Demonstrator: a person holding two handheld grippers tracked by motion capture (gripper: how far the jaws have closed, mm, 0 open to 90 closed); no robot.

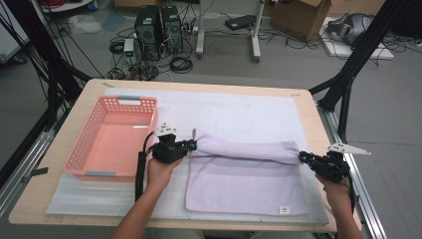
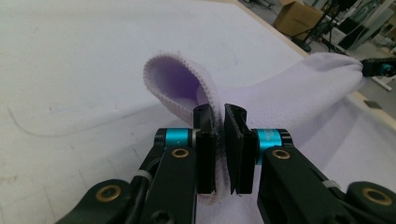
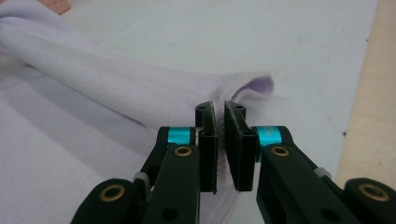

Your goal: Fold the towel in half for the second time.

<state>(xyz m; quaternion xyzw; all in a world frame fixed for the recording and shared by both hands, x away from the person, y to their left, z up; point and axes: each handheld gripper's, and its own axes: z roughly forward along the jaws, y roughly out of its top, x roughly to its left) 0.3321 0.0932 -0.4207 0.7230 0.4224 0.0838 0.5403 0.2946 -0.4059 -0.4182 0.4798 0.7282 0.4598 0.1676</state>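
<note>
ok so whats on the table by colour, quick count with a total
lavender: 1, the towel
pink: 1, the plastic basket
white: 1, the mat under both
black: 2, left claw and right claw, each shut on a far corner of the towel
total: 5

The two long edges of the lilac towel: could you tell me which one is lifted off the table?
The far edge of the lilac terry towel, pinched at both ends by hand-held grippers; the near edge, bearing a small label, lies flat.

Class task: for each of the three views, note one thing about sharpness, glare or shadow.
High view: soft overall, glare patch on the floor of the pink basket. Left gripper view: the jaws are sharp, the towel blurs with distance, faint shadow under its lifted corner. Right gripper view: even light, the table edge blurred.
</note>
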